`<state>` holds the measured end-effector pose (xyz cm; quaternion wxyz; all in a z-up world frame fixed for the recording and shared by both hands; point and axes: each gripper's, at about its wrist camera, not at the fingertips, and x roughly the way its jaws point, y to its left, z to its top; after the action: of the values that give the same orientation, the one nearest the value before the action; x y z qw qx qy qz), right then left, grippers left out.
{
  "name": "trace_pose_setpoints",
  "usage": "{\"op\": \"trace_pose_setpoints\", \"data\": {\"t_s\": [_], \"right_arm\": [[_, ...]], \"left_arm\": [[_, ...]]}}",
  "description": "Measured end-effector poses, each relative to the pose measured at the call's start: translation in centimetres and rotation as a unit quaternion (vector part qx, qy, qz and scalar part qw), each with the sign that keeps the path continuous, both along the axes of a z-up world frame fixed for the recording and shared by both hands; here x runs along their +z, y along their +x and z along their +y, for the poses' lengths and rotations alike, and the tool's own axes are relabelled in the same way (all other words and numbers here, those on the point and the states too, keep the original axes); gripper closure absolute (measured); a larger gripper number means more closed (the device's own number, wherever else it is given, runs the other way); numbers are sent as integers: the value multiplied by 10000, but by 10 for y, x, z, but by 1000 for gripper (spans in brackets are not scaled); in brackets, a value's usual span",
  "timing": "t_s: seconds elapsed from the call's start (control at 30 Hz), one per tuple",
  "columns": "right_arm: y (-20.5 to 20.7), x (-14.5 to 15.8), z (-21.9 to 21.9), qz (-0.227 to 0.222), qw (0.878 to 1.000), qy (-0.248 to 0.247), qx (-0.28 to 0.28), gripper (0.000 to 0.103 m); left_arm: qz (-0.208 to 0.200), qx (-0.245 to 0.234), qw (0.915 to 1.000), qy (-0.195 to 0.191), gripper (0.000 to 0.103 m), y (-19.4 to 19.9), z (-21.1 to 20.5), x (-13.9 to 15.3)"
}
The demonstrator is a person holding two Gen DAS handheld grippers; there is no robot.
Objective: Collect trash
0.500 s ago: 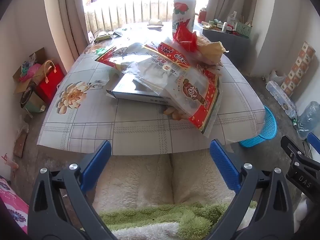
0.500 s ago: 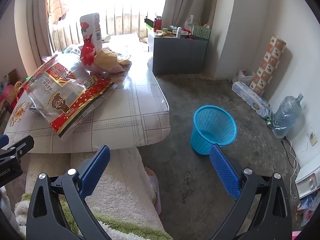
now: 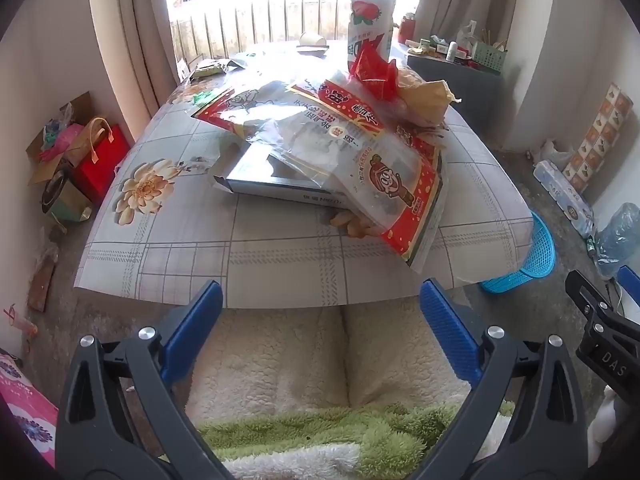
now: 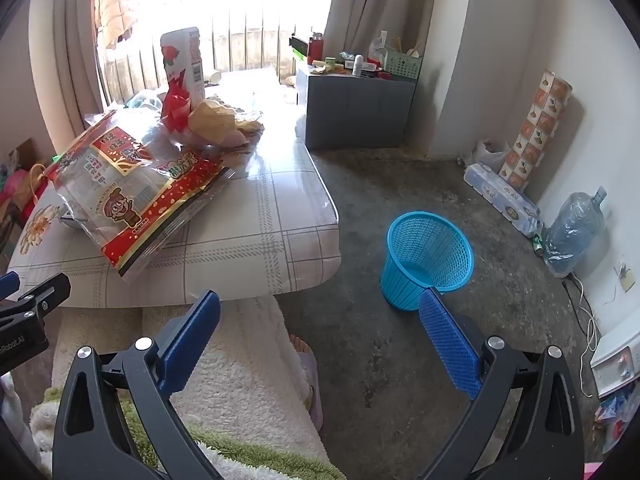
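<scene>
A heap of trash lies on the low table [image 3: 280, 264]: a big red-and-clear snack bag [image 3: 360, 160] [image 4: 132, 196], a flat grey box [image 3: 272, 184] under it, a crumpled red wrapper [image 3: 374, 72], brown paper [image 3: 428, 98] and a tall strawberry carton [image 3: 370, 20] [image 4: 184, 64]. A blue mesh bin [image 4: 426, 256] [image 3: 532, 256] stands on the floor right of the table. My left gripper [image 3: 320, 336] hangs open in front of the table's near edge, nothing between its fingers. My right gripper [image 4: 320, 336] is open over the floor, short of the bin.
A cream and green fleece [image 3: 320, 380] covers the person's lap below both grippers. A grey cabinet [image 4: 356, 108] with clutter stands behind the table. Tissue packs [image 4: 504, 196], a patterned roll [image 4: 536, 128] and a water jug [image 4: 576, 228] line the right wall. Bags and boxes [image 3: 80, 160] sit left.
</scene>
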<state>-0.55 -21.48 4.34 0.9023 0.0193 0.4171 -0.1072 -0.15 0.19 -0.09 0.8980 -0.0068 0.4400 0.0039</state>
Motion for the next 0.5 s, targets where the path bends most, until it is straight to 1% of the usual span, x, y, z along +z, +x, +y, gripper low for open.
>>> {"op": "trace_pose_setpoints", "data": {"t_s": [0.5], "right_arm": [[1,-1,0,3,10000,25,2,6]], "left_arm": [[5,25,10000,-4,8,2,0,-1]]}}
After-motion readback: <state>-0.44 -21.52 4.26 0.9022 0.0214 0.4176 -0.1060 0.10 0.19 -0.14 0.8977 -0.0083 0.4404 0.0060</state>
